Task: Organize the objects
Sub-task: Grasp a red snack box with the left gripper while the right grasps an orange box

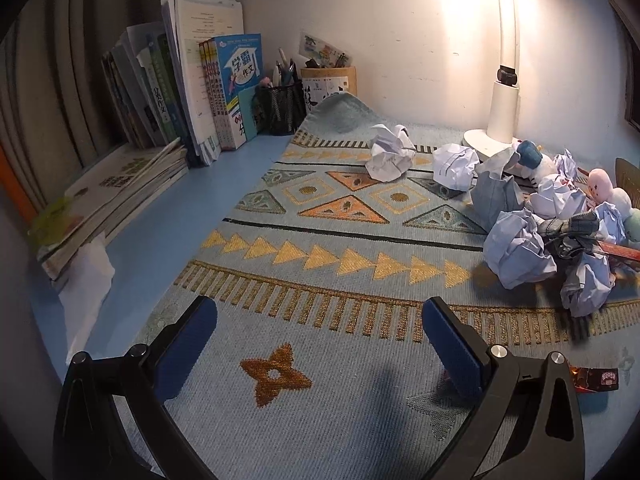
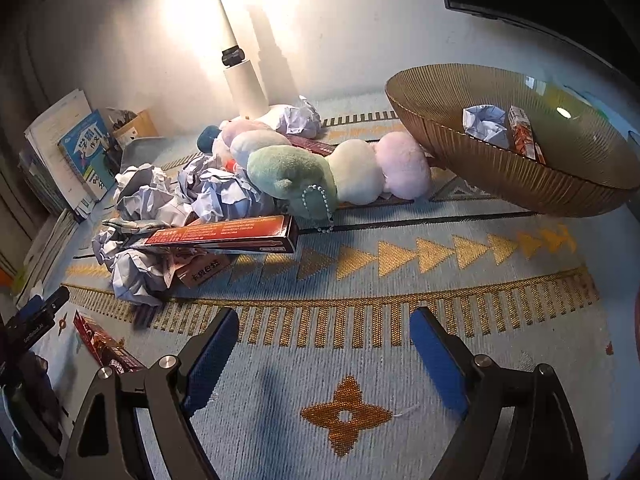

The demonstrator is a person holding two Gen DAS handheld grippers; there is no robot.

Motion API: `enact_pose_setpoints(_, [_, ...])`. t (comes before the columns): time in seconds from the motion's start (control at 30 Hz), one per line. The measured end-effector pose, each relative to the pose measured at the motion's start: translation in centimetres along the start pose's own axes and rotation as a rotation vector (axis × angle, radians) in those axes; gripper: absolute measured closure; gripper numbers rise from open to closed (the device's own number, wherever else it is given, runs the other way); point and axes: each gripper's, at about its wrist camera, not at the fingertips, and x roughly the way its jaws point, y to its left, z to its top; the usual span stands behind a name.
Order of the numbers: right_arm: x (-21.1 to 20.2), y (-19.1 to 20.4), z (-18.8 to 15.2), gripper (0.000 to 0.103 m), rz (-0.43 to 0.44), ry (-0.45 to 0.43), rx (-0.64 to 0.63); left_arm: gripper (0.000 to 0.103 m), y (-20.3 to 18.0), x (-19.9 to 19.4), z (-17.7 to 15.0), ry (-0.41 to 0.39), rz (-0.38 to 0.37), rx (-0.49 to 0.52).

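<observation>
Claws wide and empty over a patterned mat, clutter heaped beyond them.

Right claw (image 2: 322, 344) and left claw (image 1: 320, 336) hover low, jaws holding nothing, likely poised to pick. Paper balls (image 2: 144, 196), a red box (image 2: 224, 234) and a plush toy (image 2: 332, 172) lie piled beside the bowl (image 2: 500, 176), which already holds paper and a carton.

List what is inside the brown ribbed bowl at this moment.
The brown ribbed bowl holds one crumpled paper ball and a small red-and-white carton beside it. Its near wall hides the bowl's floor, so anything lower cannot be seen.
</observation>
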Motion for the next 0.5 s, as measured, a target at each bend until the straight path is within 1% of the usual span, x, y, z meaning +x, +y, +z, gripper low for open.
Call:
enact_pose_setpoints(0.17, [-0.4, 0.4, -0.1, 0.016, 0.017, -0.025, -0.022, 0.001, -0.2, 0.3, 0.0, 0.006, 0.001, 0.009])
enact_pose_setpoints(0.27, [-0.8, 0.6, -0.2, 0.015, 0.013, -0.047, -0.031, 0.001, -0.2, -0.1, -0.1, -0.015, 0.004, 0.013])
enact_pose_setpoints(0.37, [-0.6, 1.0, -0.2, 0.015, 0.005, -0.021, -0.036, 0.001, -0.1, -0.2, -0.2, -0.021, -0.001, 0.009])
enact_pose_setpoints(0.43, [-0.8, 2.0, -0.5, 0.015, 0.045, 0.001, -0.057, 0.001, -0.1, -0.2, -0.2, -0.014, -0.006, 0.010])
enact_pose_setpoints(0.5, [-1.3, 3.8, -1.5, 0.015, 0.179, 0.032, -0.068, 0.001, 0.1, -0.3, -0.2, -0.012, -0.010, 0.000])
